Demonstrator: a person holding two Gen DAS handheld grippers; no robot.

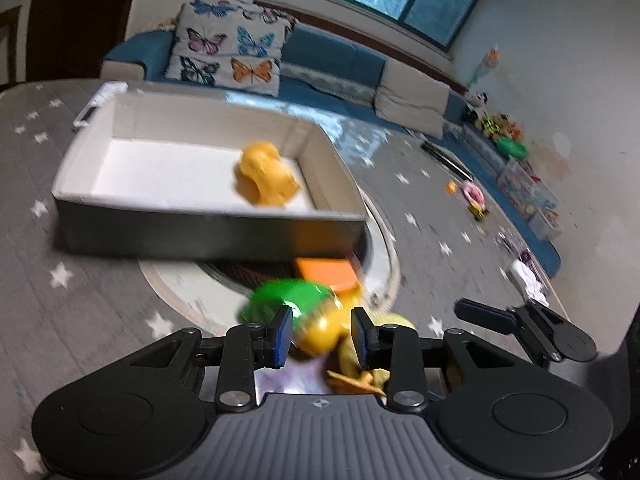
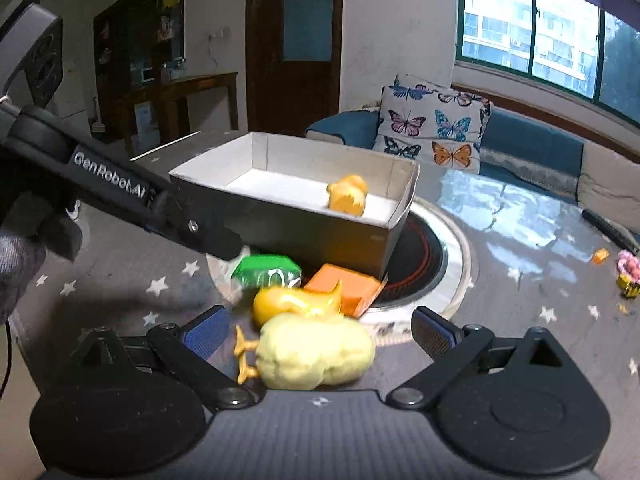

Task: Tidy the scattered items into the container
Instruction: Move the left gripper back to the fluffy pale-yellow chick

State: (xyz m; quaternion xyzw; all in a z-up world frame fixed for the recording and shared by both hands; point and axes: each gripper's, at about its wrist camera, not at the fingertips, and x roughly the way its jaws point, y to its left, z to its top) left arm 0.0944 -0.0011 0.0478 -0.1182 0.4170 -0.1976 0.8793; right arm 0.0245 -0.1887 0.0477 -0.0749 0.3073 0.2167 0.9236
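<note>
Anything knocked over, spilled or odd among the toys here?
Yes: the pale yellow chick lies tipped on its side in front of the box, orange feet pointing sideways. Nothing looks spilled or broken.

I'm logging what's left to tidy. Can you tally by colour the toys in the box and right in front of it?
Yellow-orange toy in the box: 1
Green toy: 1
Orange block: 1
Golden-yellow toy: 1
Pale yellow plush chick: 1
Total: 5

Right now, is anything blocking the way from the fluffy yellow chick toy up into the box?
Yes. The golden duck toy and orange block lie between the pale chick and the box, whose near wall also stands in the way. The right tool sits open around the chick.
</note>
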